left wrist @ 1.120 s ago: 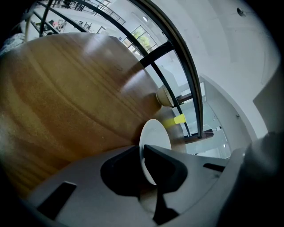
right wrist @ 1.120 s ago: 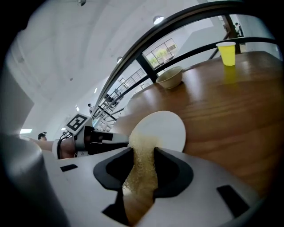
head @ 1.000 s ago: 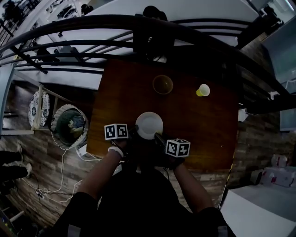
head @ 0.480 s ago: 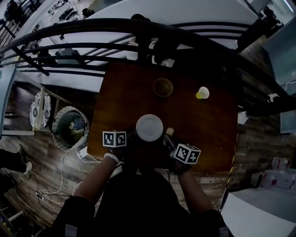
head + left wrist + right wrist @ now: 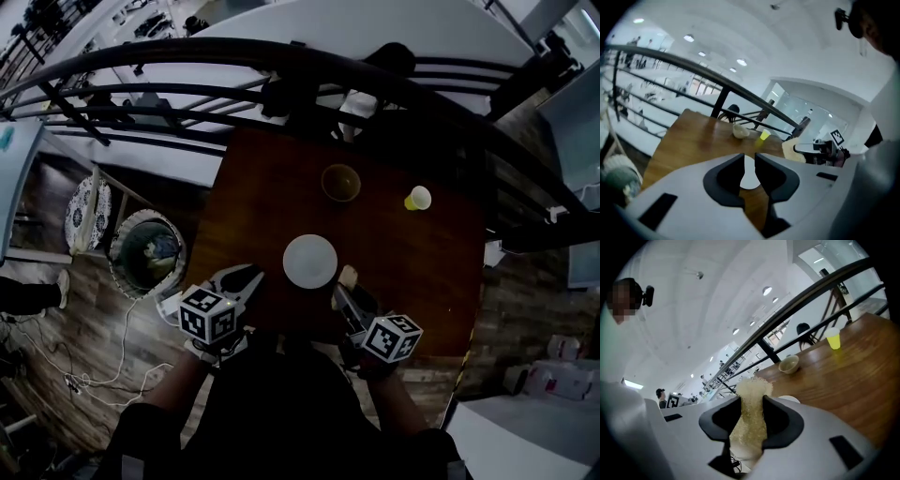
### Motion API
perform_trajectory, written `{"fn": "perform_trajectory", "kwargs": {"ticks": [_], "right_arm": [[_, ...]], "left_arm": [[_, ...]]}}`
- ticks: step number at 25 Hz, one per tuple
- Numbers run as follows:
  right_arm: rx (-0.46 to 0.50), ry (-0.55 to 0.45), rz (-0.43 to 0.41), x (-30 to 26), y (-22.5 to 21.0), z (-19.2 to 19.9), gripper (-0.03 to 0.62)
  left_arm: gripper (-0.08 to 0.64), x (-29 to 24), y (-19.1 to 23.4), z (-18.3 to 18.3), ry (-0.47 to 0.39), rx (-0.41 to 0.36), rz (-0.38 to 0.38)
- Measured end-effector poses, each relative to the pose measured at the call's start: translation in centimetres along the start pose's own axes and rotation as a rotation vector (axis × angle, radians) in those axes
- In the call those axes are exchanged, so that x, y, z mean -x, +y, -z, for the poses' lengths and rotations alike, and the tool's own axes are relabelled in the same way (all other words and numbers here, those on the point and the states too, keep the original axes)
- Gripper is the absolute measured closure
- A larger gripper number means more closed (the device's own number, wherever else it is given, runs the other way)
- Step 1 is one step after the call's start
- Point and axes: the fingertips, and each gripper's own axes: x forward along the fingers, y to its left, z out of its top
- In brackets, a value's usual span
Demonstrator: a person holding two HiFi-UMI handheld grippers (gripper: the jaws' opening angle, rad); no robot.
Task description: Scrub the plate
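Note:
A white plate [image 5: 310, 261] lies flat on the brown table [image 5: 422, 262], near its front edge. My left gripper [image 5: 253, 276] is off the plate's lower left, apart from it. Its jaws stand open by a narrow gap with nothing between them. In the left gripper view [image 5: 749, 159] the plate [image 5: 749, 177] shows through that gap. My right gripper [image 5: 345, 283] is just right of the plate, shut on a pale yellow sponge [image 5: 348, 274]. The sponge [image 5: 753, 389] sticks up between the jaws in the right gripper view [image 5: 752, 401]. A sliver of the plate [image 5: 790, 399] shows behind them.
A tan bowl [image 5: 340, 183] and a yellow cup [image 5: 418, 198] stand at the table's far side. Black railings [image 5: 281, 56] run behind the table. A round basket [image 5: 142, 253] sits on the wooden floor to the left. Cables lie on the floor below it.
My left gripper has let go of the plate's left rim and drawn back to the lower left. The right gripper with the sponge has moved off the plate to its right.

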Motion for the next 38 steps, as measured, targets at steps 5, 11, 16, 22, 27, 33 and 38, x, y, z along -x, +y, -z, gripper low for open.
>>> {"fn": "perform_trajectory", "kwargs": {"ticks": [5,11,16,22,27,33,38], "right_arm": [[0.172,-0.063,-0.073,0.7,5.6,-1.8,0.443],[0.348,-0.117,-0.152,1.8,10.8,-3.4,0.443],[0.427,-0.186,-0.135,2.6,11.9,-4.5,0.443],[0.468,-0.213,-0.098,2.0,13.2,-4.2,0.443],[0.469,-0.212,-0.096,1.8,12.7,-4.5,0.443],[0.457,-0.211,-0.083,1.1,12.1,-4.6,0.443],[0.45,-0.208,-0.069,2.1,11.2,-5.5,0.443]], "left_arm": [[0.485,2.2,-6.4,-5.0,-0.085,-0.313,0.017],[0.485,3.7,-12.2,-8.0,-0.162,-0.437,0.062],[0.485,4.0,-14.1,-9.0,-0.216,-0.396,0.074],[0.485,3.9,-13.8,-7.9,-0.201,-0.393,0.068],[0.485,3.6,-13.7,-8.1,-0.226,-0.384,0.066],[0.485,3.5,-11.8,-9.3,-0.277,-0.324,0.037],[0.485,3.9,-10.0,-11.5,-0.298,-0.319,-0.04]]}}
